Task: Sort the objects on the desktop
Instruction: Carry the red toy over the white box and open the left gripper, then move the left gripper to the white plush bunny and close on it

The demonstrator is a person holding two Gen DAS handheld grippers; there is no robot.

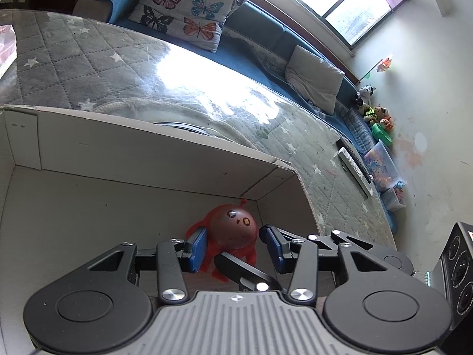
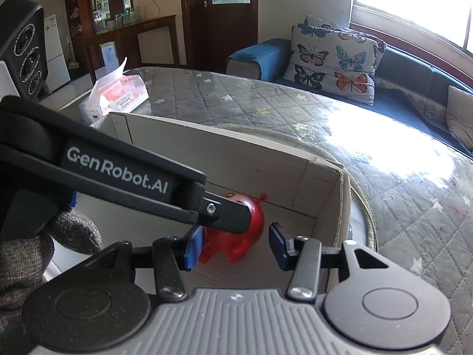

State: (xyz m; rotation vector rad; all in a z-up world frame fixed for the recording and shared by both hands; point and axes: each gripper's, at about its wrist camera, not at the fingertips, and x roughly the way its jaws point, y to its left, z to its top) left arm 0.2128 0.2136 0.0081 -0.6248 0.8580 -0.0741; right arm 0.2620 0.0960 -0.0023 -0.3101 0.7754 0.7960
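The red toy [image 1: 236, 227] sits in the far right corner of the box [image 1: 165, 151], right between the spread pads of the left gripper [image 1: 233, 248], which is nearest. The right gripper [image 2: 236, 244] is spread too, just behind. The left gripper's side reads "GenRobot.AI".

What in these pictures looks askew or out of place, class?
The round red plastic toy figure lies tipped on its side in a corner of the white cardboard box. Both the left gripper and the right gripper are open over it.
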